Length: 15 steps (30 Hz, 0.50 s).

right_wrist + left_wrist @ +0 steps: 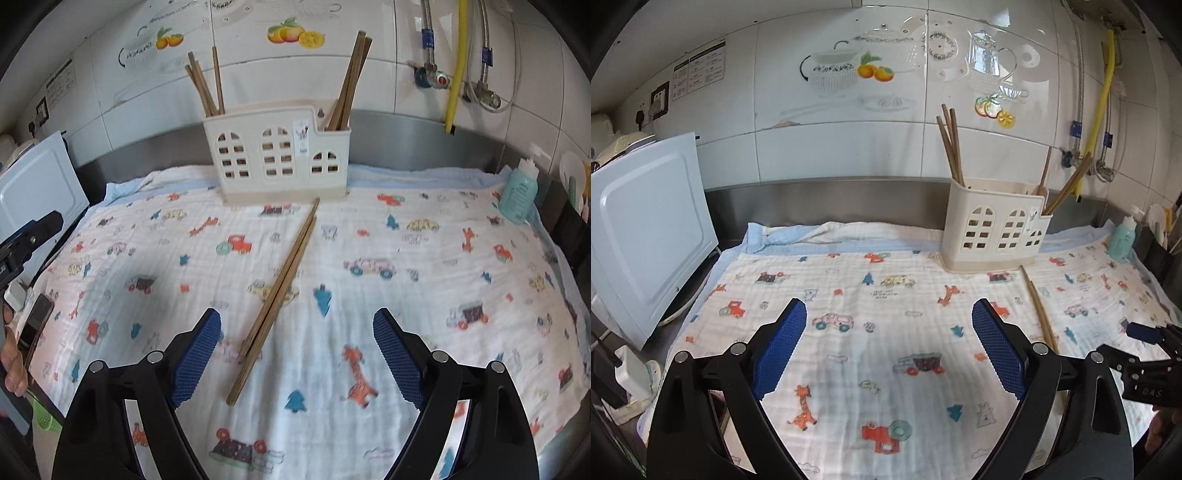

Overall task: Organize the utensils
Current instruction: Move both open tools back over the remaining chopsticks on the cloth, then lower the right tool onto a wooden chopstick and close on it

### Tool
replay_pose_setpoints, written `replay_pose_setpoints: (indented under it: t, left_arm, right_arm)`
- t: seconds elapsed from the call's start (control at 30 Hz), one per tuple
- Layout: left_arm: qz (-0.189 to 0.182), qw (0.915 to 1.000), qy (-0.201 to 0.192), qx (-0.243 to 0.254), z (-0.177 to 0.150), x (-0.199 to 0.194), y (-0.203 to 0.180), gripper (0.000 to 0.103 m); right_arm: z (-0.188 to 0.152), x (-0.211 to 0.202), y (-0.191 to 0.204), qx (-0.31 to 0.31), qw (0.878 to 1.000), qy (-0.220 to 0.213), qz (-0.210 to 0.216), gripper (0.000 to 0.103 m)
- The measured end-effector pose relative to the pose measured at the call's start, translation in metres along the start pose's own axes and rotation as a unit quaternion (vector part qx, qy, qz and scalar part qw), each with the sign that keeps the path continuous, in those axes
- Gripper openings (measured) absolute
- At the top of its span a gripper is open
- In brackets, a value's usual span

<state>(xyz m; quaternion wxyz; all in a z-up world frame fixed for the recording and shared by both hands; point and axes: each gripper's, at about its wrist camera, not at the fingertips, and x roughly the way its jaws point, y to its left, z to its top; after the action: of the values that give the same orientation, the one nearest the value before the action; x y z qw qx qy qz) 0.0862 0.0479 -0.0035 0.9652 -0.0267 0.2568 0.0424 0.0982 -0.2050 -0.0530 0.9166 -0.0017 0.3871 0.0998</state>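
Very little lettering can be read. In the left wrist view, the black body of the right claw (1145,334) carries raised letters that look like "DAS" on its side, near the lower right edge. A notice sheet (699,70) stuck on the wall tiles at upper left holds rows of small print, too small to make out. The cloth (886,291) on the desk has a tiny line of printed words under a yellow car, not legible. The cream utensil holder (277,155) bears a small white sticker (302,138) with dark marks, unreadable. The teal bottle (519,192) has a pale label whose writing is blurred.
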Motion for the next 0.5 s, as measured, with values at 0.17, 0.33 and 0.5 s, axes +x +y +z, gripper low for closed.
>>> replay_pose_setpoints:
  t: [0.17,0.33,0.5]
  left_arm:
    - [-0.001,0.9999,0.011,-0.010,-0.008,0.006,0.009,0.091]
    - [-0.007,0.9997,0.021,-0.013,-0.016,0.010,0.014,0.091]
    - [-0.008,0.9995,0.028,-0.009,-0.023,0.011,0.015,0.091]
  right_arm:
    - [-0.023,0.002,0.014,0.003,1.000,0.013,-0.003,0.063]
    - [-0.037,0.009,0.029,0.006,1.000,0.023,0.011,0.040]
    - [-0.040,0.019,0.036,0.012,0.999,0.030,0.013,0.031]
